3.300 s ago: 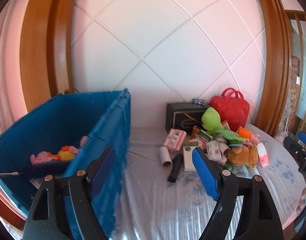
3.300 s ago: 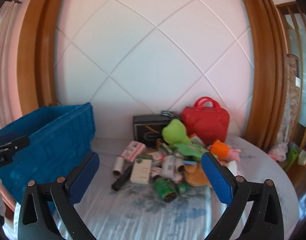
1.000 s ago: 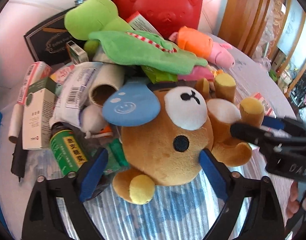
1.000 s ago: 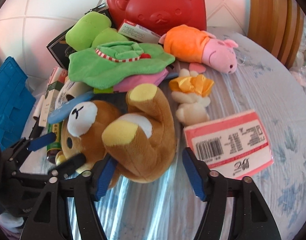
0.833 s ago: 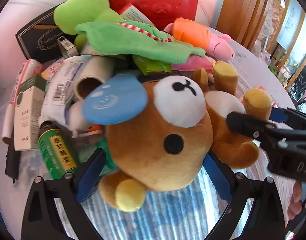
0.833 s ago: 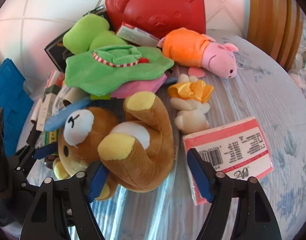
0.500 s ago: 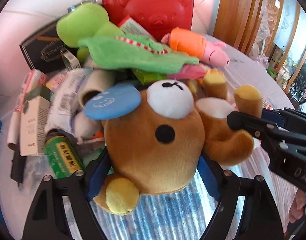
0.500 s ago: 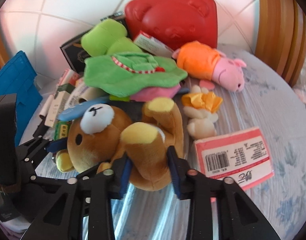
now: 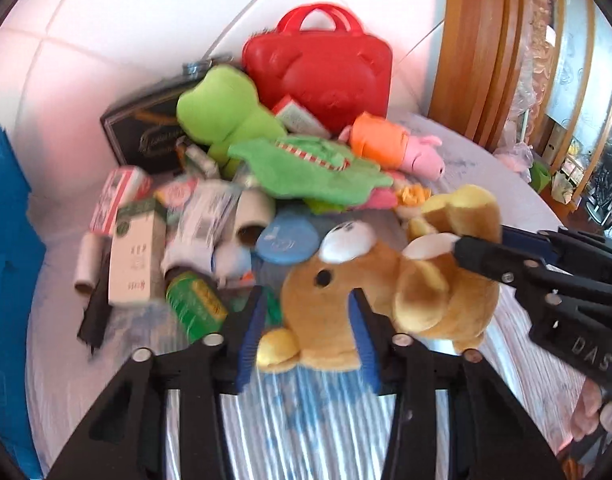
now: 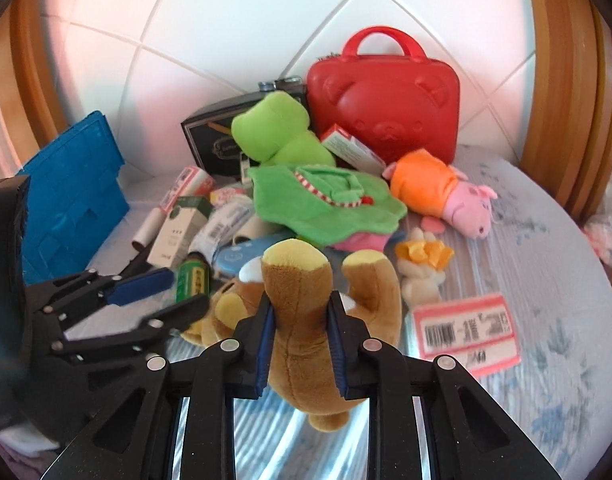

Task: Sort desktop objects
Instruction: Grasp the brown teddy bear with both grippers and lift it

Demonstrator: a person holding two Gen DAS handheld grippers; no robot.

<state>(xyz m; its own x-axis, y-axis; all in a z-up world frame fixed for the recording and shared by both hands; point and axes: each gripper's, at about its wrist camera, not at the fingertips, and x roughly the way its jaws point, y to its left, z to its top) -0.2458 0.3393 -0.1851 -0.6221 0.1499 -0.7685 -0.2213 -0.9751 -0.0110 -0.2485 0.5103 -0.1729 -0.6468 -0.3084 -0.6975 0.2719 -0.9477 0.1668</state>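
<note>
Hanging between both grippers, the brown teddy bear (image 9: 369, 292) sits low and centre in each wrist view, just in front of the toy pile. The left gripper (image 9: 306, 328) has its blue pads on either side of the bear's head and its jaws are closing in on it; the pads look like they're pressing the plush already. The right gripper (image 10: 302, 344) is squeezed narrow on one of the bear's legs, yellow foot sticking up above the pads, and its jaws are closing that last bit too. In the left wrist view the right gripper comes in from the right edge, angled toward the middle, with fingers (image 9: 593, 408) of the person's hand just showing at the lower right. Both grippers point down at a slant over the striped tablecloth (image 10: 545, 280). Behind the bear there's a blue round disc (image 9: 286, 240), a green frog plush (image 10: 282, 136), an orange-and-pink pig plush (image 10: 441, 192) and a red bear-face case (image 10: 385, 100) against the white tiled wall. A pink barcode packet (image 10: 465, 332) lies to the right, and a blue crate (image 10: 70, 196) is at the left.
</note>
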